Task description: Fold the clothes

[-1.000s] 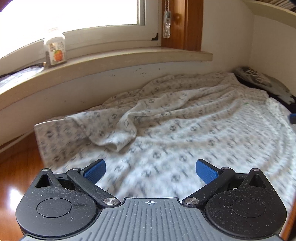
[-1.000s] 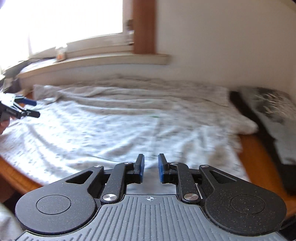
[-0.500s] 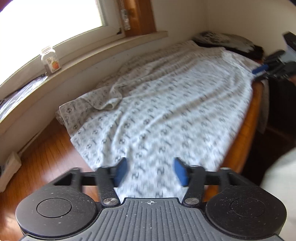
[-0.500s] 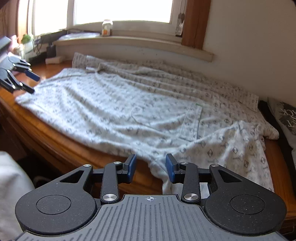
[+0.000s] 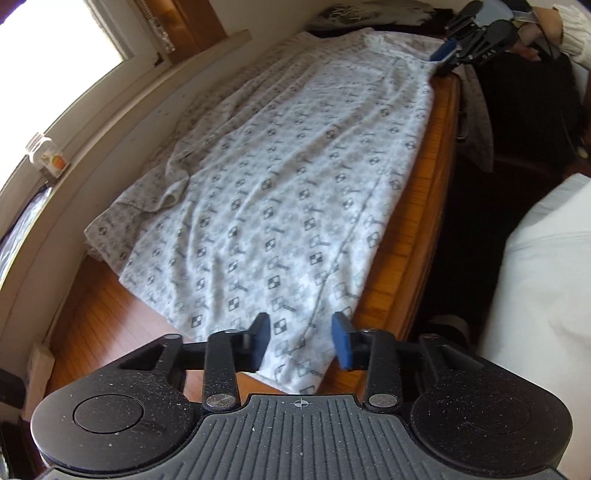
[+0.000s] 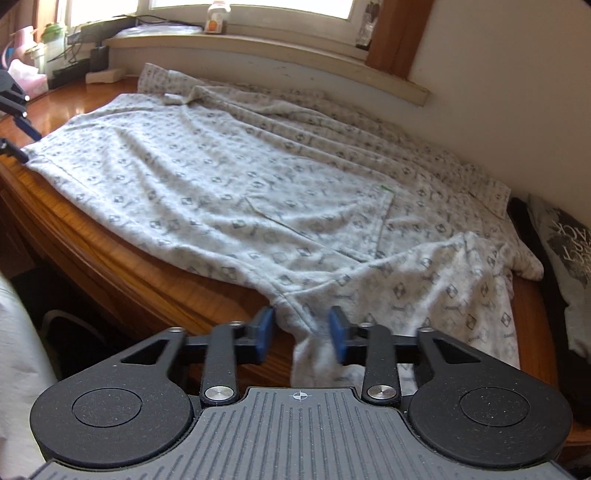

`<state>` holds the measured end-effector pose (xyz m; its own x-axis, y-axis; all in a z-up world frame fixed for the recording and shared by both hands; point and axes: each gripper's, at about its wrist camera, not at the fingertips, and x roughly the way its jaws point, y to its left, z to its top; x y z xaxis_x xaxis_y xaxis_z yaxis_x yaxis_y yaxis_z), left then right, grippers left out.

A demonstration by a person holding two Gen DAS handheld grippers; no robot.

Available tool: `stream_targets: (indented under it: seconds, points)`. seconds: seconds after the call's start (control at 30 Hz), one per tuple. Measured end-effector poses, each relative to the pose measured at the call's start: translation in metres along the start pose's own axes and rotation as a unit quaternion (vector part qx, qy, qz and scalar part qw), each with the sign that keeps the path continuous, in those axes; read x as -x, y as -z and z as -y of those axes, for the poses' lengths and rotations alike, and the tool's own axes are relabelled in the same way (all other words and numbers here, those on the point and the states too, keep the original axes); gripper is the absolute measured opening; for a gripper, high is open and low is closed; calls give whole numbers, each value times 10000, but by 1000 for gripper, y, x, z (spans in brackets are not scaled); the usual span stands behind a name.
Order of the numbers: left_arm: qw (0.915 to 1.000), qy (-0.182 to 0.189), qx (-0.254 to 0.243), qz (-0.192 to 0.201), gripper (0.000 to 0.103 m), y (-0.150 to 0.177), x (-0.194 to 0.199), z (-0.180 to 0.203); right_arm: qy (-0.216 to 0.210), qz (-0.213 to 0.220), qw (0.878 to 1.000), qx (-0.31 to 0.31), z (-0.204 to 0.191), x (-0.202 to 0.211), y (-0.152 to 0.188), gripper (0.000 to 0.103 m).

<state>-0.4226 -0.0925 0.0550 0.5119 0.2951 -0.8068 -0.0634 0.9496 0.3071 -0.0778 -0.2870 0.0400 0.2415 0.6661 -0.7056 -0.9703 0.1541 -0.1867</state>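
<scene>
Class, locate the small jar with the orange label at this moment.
The jar stands on the window sill at the top of the right wrist view, behind the patterned garment; the left wrist view shows it at far left.

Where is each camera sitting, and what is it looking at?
Left wrist view: rides the left tongs, looking along the grey patterned garment from its corner; the right tongs and a hand show far off.
Right wrist view: rides the right tongs at the opposite end; left tongs at the edge.
Shared: the garment, wooden table, windowsill jar.
</scene>
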Motion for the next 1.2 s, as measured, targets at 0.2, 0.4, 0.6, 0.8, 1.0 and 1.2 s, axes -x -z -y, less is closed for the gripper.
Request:
stream_targets:
  seconds: [0.2, 0.4, 0.6, 0.8, 1.0, 1.2]
  points:
    - [9997, 134, 217, -11, 42, 3, 1, -6, 57, -87, 9999, 66, -4, 23, -5, 5]
    - [9996, 167, 228, 14, 59, 7, 3, -8, 1, -272, 9994, 226, -7, 28, -4, 5]
    - [9991, 256, 331, -34, 51, 9, 1, -14, 26, -202, 9995, 248, -8, 21, -9, 5]
    - [9981, 466, 392, -124, 14, 6, -2, -16, 73, -188, 9995, 250, -8, 21, -10, 5]
    - [9986, 428, 289, 54, 2, 6, 13, -15, 269, -18, 9993, 247, -4, 33, -11, 5]
    - [9972, 251, 490, 506, 2, -1, 41, -44, 600, 232, 9970, 442, 1, 41, -28, 5]
